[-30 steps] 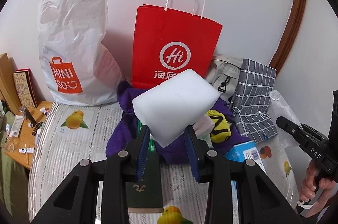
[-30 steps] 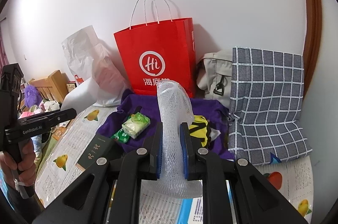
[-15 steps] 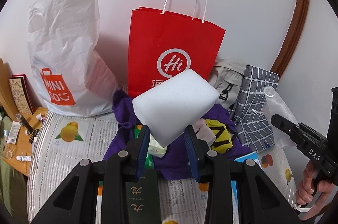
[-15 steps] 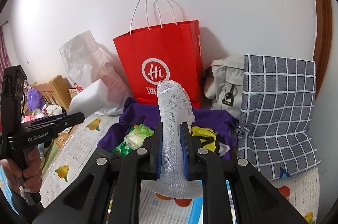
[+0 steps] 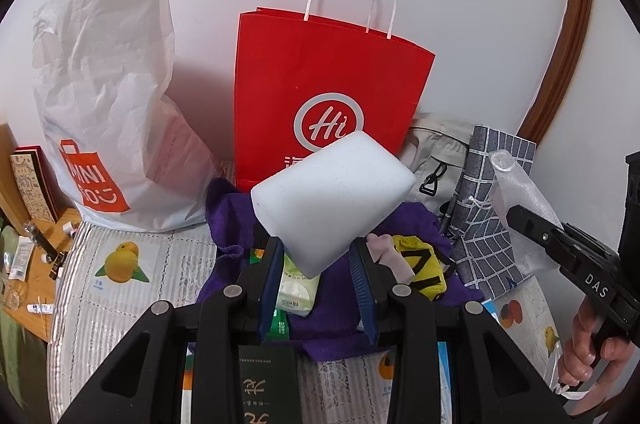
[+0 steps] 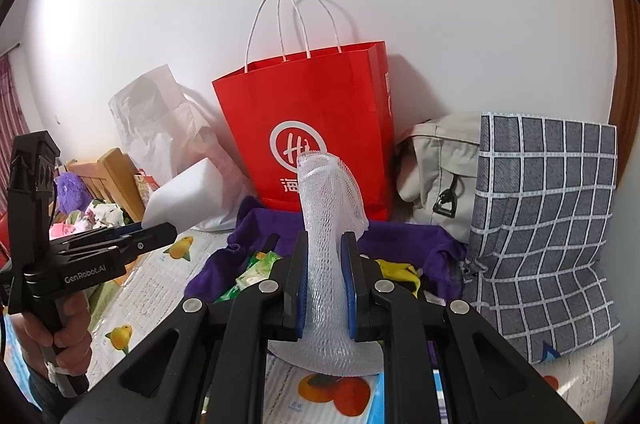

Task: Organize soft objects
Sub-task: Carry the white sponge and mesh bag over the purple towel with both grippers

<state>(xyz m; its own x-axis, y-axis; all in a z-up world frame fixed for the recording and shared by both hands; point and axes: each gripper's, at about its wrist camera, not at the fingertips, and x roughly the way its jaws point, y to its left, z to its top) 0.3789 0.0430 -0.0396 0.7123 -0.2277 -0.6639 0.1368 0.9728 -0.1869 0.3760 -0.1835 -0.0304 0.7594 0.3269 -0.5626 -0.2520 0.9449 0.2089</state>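
My left gripper [image 5: 318, 260] is shut on a white foam block [image 5: 332, 199], held tilted in the air in front of a red paper bag [image 5: 328, 79]. In the right wrist view the same block [image 6: 184, 193] shows at the left, above a hand. My right gripper [image 6: 325, 260] is shut on a white foam net sleeve [image 6: 330, 236], which stands up between the blue pads and flares out below them. The sleeve [image 5: 520, 203] appears at the right of the left wrist view too. The red bag [image 6: 312, 127] stands open against the wall behind both.
A purple cloth [image 5: 404, 224] on the fruit-print bed cover holds tissue packs [image 5: 296, 284] and a yellow pouch [image 5: 420, 260]. A white plastic bag [image 5: 108, 111] stands left, a beige bag [image 6: 440, 159] and grey checked bag [image 6: 544, 207] right. A dark green box [image 5: 268, 380] lies near.
Both grippers have moved toward the bags at the wall, which now look larger. Each keeps its grip on its object.
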